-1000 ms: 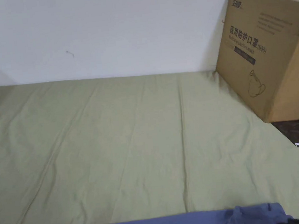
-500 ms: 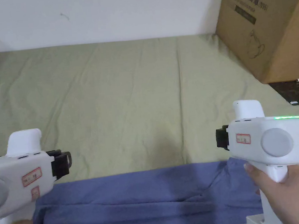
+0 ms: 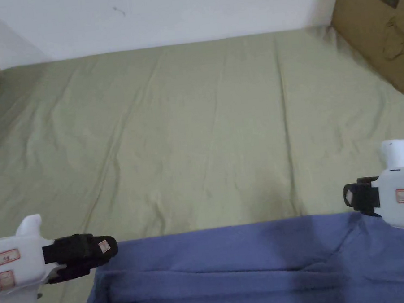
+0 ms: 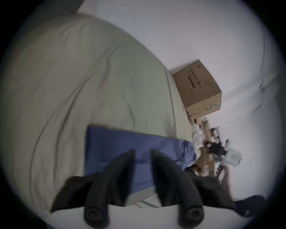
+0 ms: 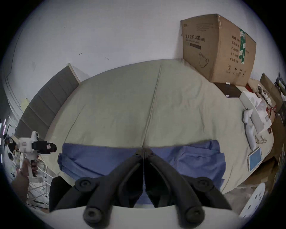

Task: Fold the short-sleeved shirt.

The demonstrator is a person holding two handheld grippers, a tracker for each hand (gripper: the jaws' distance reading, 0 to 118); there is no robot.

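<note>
Lying near the front edge of the green bed sheet [image 3: 203, 127], at about 6 o'clock in the head view, the blue shirt [image 3: 253, 266] is already a long flat strip with its sides tucked in. The left gripper [image 3: 105, 248] hangs just beside the strip's left end, at about 8 o'clock. In the left gripper view its jaws stand a little way apart with blue cloth showing between them, and they hold nothing. The right gripper [image 3: 346, 197] hangs over the strip's right end, at about 4 o'clock. In the right gripper view its jaws are pressed together with only a thin line between them, and nothing is caught there. A big brown box [image 3: 386, 22] sits far off at 2 o'clock, out of the way.

I think the long folds are done and the strip is not yet folded end to end. The next move likely needs one gripper to come down, open, pinch all the layers at one end, and carry that end over to the other. The layers could slip apart if the pinch is too thin
</note>
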